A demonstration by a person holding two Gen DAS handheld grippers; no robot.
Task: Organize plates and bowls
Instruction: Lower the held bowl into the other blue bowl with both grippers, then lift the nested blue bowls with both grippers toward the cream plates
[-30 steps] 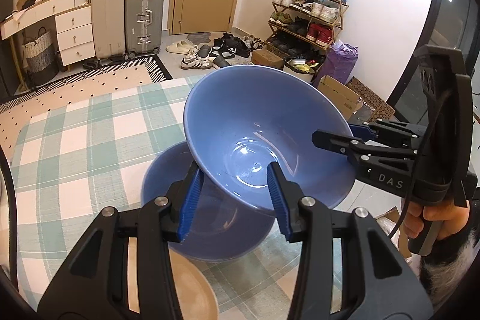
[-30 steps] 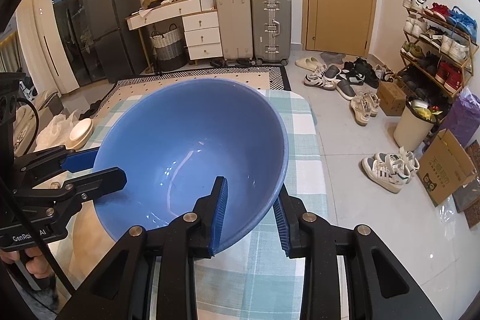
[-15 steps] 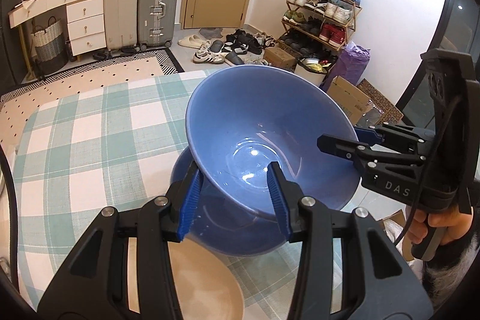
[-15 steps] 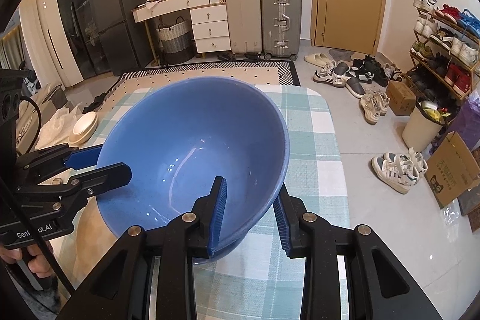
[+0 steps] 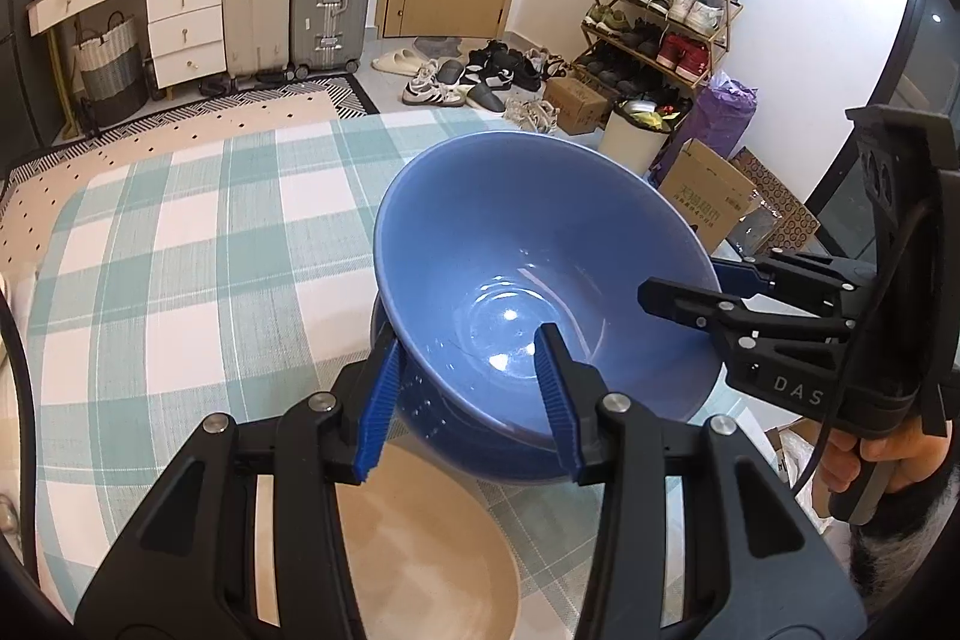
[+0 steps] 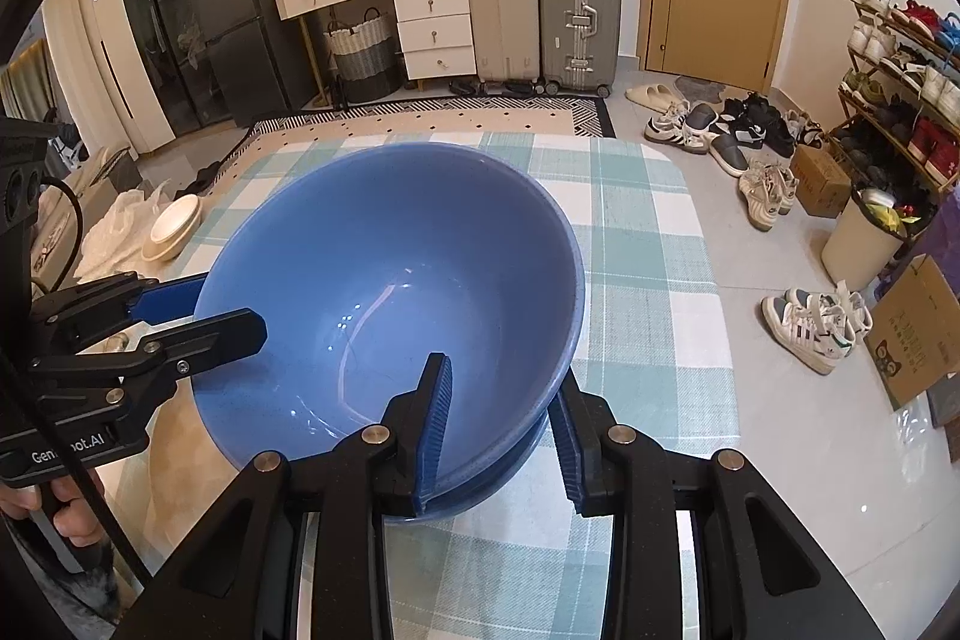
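Upper bowl: glossy blue ceramic bowl (image 5: 528, 274) (image 6: 390, 292), tilted, partly nested in a second blue bowl (image 5: 474, 448) (image 6: 510, 466) of the same glaze, only the lower one's rim showing beneath.
Left hand-held gripper (image 5: 465, 394) (image 6: 201, 307): clamped on the upper bowl's near rim, one blue-padded finger inside, one outside.
Right hand-held gripper (image 6: 498, 406) (image 5: 681, 286): clamped on the same bowl's rim at the right side, one finger inside, one outside.
Lower bowl: stood on the table (image 5: 180, 250) (image 6: 648, 280) covered in a teal-and-white checked cloth, close to its right edge.
Plate: beige round plate (image 5: 420, 544), flat on the cloth, just near-left of the bowls.
Off the table: pale stacked dishes (image 6: 174, 226) on white bags, far left in the right wrist view.
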